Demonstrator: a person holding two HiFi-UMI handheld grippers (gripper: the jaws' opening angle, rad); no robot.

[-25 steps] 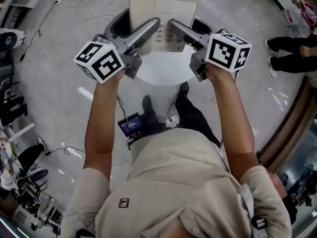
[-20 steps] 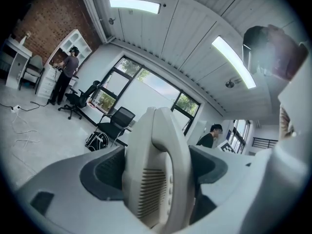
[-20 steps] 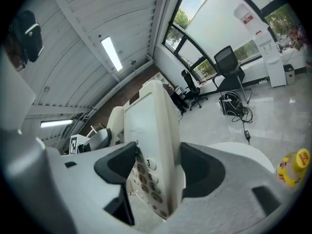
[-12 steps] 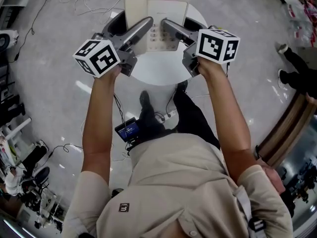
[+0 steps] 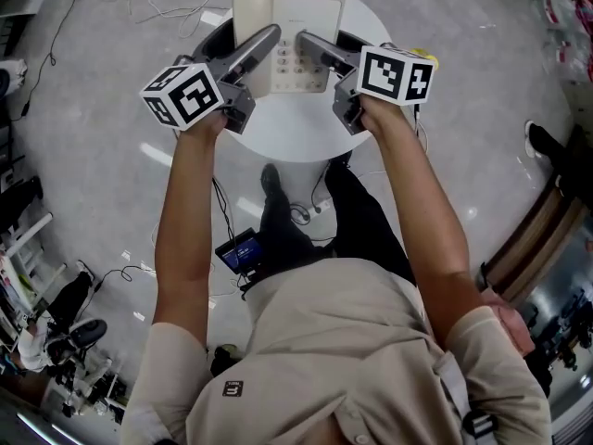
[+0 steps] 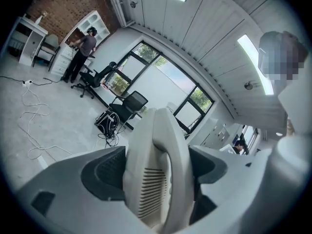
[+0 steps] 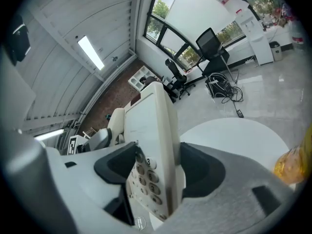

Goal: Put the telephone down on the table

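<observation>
Telephone point(image 5: 289, 35) poised over the tabletop point(image 5: 296, 130), carried two-handed.
Left gripper point(image 5: 252, 44) fingers clench its handset side, right gripper point(image 5: 324, 49) fingers its keypad side; lowering appears underway, and next it needs a level touchdown before release.

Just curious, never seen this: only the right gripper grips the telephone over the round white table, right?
No, both do. The left gripper view shows the left gripper shut on the telephone too; the right gripper grips it over the round white table.
</observation>
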